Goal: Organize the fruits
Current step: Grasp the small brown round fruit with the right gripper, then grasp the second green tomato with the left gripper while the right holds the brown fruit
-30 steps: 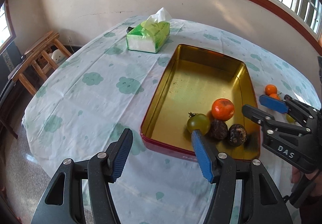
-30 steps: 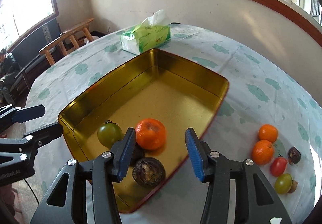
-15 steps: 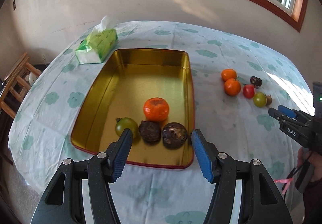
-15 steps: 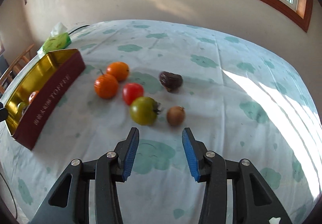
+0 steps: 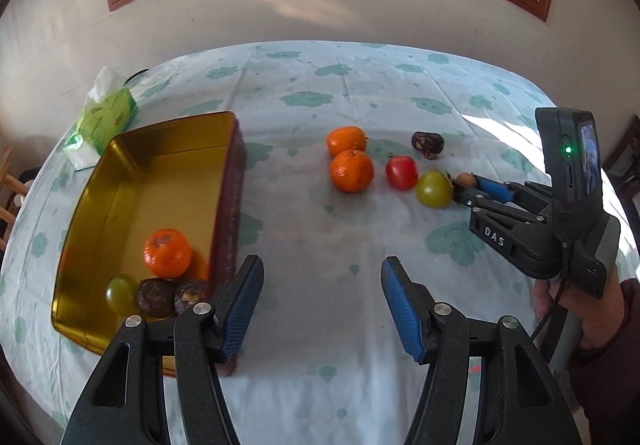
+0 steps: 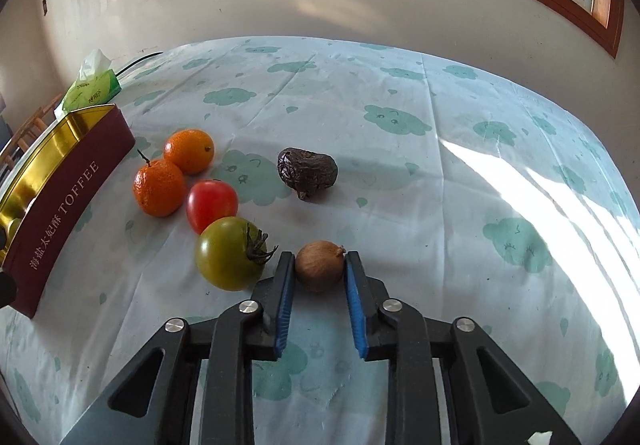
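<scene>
Gripping small round brown fruit squarely between my right tongs; left tongs agape, gold tin tray leftward.

Glossy gold metal tin, wrinkled matt dark fruit, seemingly plastic tablecloth.

The left gripper hangs wide apart over bare tablecloth. Beside its left jaw sits the gold tin; ahead lie two oranges. Right of its right jaw, the right gripper reaches beside a green tomato.
</scene>
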Demonstrator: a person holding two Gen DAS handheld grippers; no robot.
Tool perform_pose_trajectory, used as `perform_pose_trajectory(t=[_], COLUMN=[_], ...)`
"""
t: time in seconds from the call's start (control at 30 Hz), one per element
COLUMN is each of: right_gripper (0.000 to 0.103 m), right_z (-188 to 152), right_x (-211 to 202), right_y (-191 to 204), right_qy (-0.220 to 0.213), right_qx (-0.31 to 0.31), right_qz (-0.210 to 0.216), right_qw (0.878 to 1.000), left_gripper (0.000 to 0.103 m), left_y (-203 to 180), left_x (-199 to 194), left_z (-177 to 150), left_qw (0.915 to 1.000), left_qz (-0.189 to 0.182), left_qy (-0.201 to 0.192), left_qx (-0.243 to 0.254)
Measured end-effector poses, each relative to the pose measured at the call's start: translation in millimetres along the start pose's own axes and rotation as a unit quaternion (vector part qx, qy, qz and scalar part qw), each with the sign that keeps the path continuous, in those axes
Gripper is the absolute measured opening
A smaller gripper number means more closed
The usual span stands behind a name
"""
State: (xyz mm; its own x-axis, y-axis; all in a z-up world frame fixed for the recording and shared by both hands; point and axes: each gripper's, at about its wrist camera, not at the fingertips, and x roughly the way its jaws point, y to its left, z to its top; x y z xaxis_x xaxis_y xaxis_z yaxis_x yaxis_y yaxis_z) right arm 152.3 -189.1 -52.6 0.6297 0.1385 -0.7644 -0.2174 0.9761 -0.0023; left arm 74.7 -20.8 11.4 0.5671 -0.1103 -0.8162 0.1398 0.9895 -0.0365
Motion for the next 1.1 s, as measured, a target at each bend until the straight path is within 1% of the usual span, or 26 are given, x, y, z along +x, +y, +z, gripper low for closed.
perform_pose_trajectory(t=[0.1, 0.23, 0.3, 0.43, 0.5, 0.6, 0.67, 0.87, 0.9, 0.93, 1.0, 1.1], right_gripper=[0.023, 0.023, 0.023, 0.023, 0.023, 0.023, 0.023, 0.024, 0.024, 0.024, 0.024, 0.025], right_z=[-5, -15, -22, -33, -35, -34, -34, -34, -34, -34, -34, -34], right_x=[-4, -13, -19, -29, -30, -30, -30, -30, -30, -30, -30, -30], right_y=[-11, -49, -67, -93, -97, -94, -96, -97, -97, -97, -97, -97], right_qy=[0.0, -0.001, 0.0, 0.001, 0.0, 0.001, 0.001, 0.0, 0.0, 0.0, 0.0, 0.0], right_qx=[0.009, 0.041, 0.053, 0.07, 0.08, 0.072, 0.076, 0.079, 0.079, 0.079, 0.079, 0.079], right_qz=[-0.009, -0.036, -0.058, -0.073, -0.068, -0.076, -0.071, -0.067, -0.067, -0.066, -0.066, -0.066], right_qw=[1.0, 0.999, 0.997, 0.995, 0.994, 0.994, 0.995, 0.995, 0.995, 0.995, 0.995, 0.995], left_gripper=[0.062, 0.062, 0.062, 0.062, 0.062, 0.062, 0.062, 0.06, 0.056, 0.045, 0.037, 0.036], left_y=[-17, -36, -45, -58, -64, -71, -76, -84, -86, -87, -87, -86], left_x=[13, 35, 47, 67, 74, 81, 84, 98, 100, 102, 106, 102], left_z=[5, 13, 17, 23, 26, 32, 36, 45, 45, 46, 46, 42], left_qw=[0.9999, 0.9989, 0.9984, 0.9974, 0.9974, 0.9979, 0.998, 0.9982, 0.9983, 0.9985, 0.9981, 0.9988], left_qz=[-0.013, -0.044, -0.05, -0.061, -0.06, -0.053, -0.052, -0.046, -0.043, -0.036, -0.038, -0.02], left_qy=[0.0, 0.013, 0.02, 0.035, 0.038, 0.033, 0.03, 0.037, 0.037, 0.039, 0.046, 0.042], left_qx=[0.011, 0.015, 0.014, 0.016, 0.015, 0.016, 0.018, 0.013, 0.015, 0.017, 0.015, 0.016])
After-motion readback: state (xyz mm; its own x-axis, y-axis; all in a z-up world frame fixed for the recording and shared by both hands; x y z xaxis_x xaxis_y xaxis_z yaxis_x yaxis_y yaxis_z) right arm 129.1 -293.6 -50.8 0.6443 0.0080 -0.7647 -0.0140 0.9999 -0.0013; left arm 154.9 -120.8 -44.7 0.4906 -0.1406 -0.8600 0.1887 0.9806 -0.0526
